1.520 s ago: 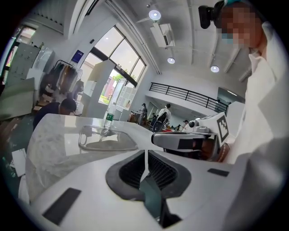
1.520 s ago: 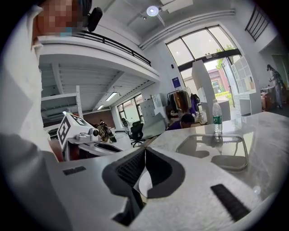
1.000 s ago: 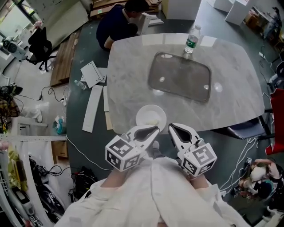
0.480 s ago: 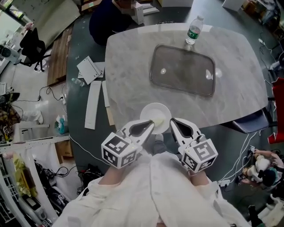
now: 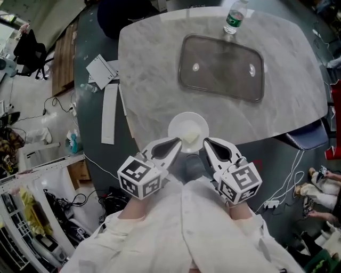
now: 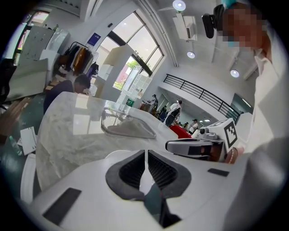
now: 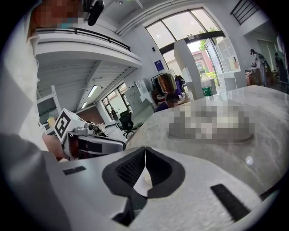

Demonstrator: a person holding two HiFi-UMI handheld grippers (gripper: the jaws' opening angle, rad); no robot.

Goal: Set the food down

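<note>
The table (image 5: 149, 80) carries three things. The tray (image 5: 221, 69) lies in the far half, a little right of the middle. The bottle (image 5: 233, 18) stands behind it, at the far edge. The plate (image 5: 184, 125) is at the middle of the near edge, well in front of the tray, with the food (image 5: 191, 138) on its near side. The left claw (image 5: 178, 142) and right claw (image 5: 206, 142) point in from beyond the near edge, side by side, their tips at the plate's near rim, left and right of the food. On the floor (image 5: 96, 138) left of the table lie boards (image 5: 109, 114). A person (image 5: 117, 16) is at the far left corner.
</note>
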